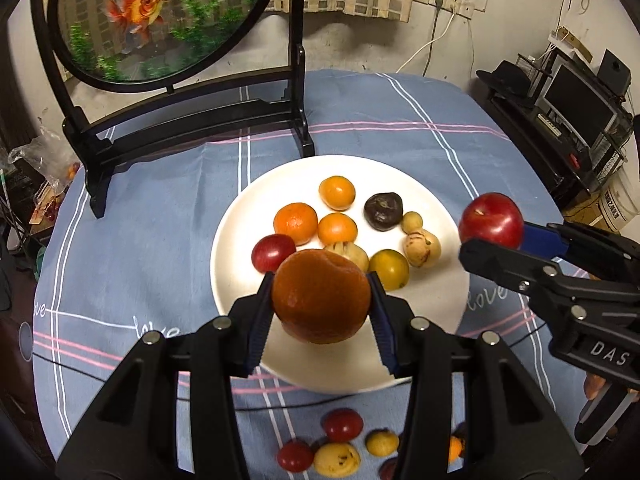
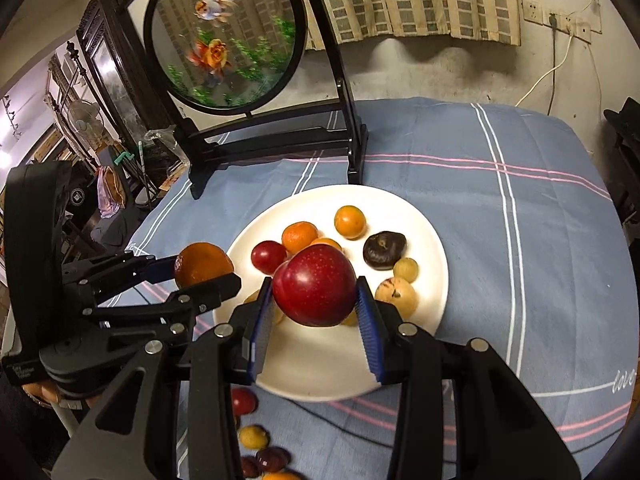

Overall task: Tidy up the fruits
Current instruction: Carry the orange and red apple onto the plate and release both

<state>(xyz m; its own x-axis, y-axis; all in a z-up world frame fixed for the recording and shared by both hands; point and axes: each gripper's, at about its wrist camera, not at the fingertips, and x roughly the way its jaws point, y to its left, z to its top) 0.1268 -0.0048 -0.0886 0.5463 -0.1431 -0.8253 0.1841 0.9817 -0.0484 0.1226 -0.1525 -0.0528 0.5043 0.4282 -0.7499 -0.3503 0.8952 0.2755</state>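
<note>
The left gripper is closed on a dark orange fruit; its two blue pads press the fruit from both sides, so the fingers stand only as wide as the fruit. The fruit hangs above the near part of the white plate, not touching it.

The right gripper is closed in the same way on a red fruit, with one pad on each side of it. This fruit is also in the air, above the near half of the plate.

Beyond the fingers of both grippers, on the plate, lie several small fruits: three orange ones, a small red one, a dark brown one, a yellow-green one and some pale speckled ones.

Below the fingers, on the blue striped cloth in front of the plate, more red and yellow fruits wait loose.
</note>
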